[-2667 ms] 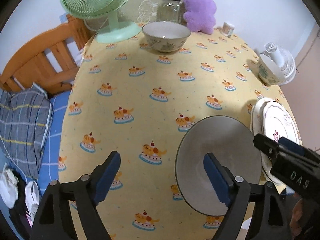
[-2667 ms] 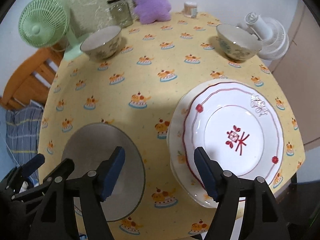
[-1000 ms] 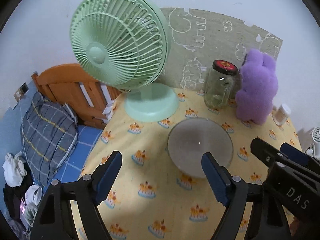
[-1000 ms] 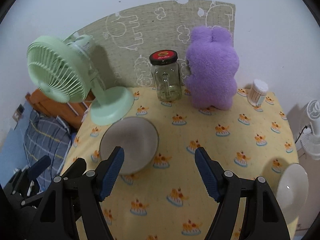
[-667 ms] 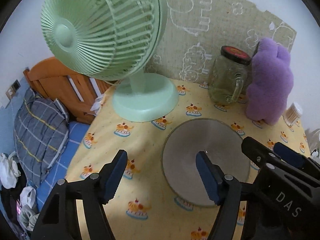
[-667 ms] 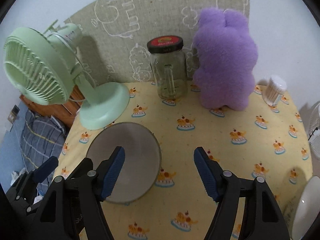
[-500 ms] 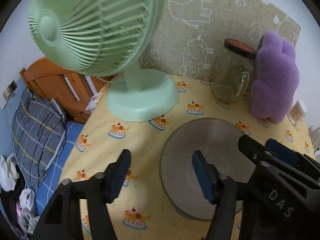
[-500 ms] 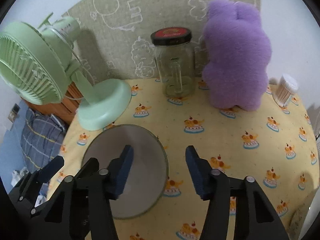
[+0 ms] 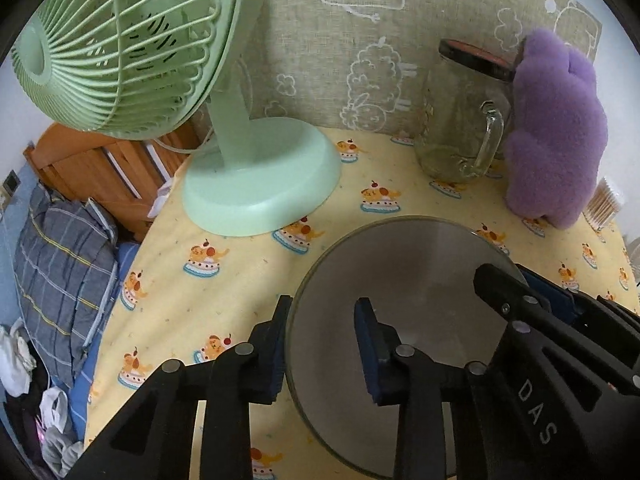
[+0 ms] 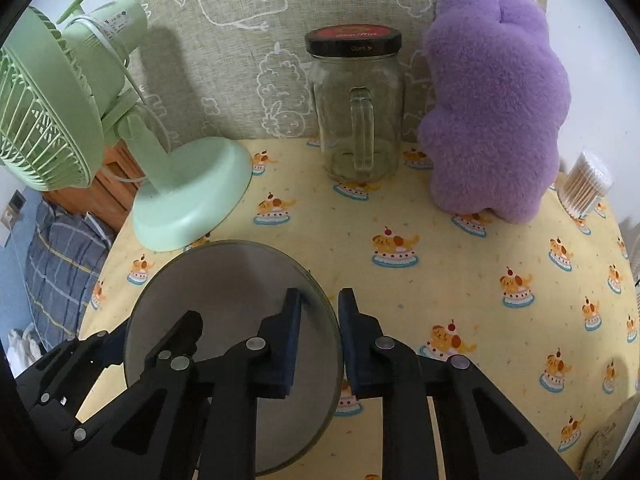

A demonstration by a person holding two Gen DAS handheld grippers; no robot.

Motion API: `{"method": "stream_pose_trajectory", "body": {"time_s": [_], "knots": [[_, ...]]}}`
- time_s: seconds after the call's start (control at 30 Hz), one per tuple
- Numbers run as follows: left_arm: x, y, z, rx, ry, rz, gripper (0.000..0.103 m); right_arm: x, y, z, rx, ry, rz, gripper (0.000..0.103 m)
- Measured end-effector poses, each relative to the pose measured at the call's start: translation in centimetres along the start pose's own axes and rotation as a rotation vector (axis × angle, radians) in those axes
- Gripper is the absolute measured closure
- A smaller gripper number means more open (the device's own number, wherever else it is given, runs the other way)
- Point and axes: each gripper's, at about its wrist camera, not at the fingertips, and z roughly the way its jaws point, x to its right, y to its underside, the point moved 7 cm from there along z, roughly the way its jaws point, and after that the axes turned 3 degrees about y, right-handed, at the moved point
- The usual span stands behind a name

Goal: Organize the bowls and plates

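Note:
A grey-white bowl sits on the yellow tablecloth, seen from above; it also shows in the right wrist view. My left gripper straddles its left rim, one pad outside and one inside, jaws narrowed around the rim. My right gripper straddles the bowl's right rim, jaws almost closed on it. Each gripper shows in the other's view. A second bowl's edge peeks in at the lower right.
A green desk fan stands just behind-left of the bowl. A glass jar with a handle and a purple plush toy stand at the back against a padded wall. A cotton-swab tub is far right. A bed lies beyond the table's left edge.
Both grippers moved from the plates at the front to the bowl at the back by the fan. Their jaws have narrowed from wide open onto opposite rims of the bowl.

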Motion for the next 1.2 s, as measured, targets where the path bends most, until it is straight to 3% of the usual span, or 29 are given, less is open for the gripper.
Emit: {"method": "stream_pose_trajectory", "body": {"time_s": [0.63,1.2], "knots": [[0.6,1.0,-2.0,-0.028,-0.007,0.051,0.075,0.6,1.5,-2.1,-0.045,0.016,0.035,0.080],[1.2,2.9,-10.5,0.028,0.059,0.084,0.075,0.9,3.6,-11.3,0.020,0.055,0.065,0.080]]}}
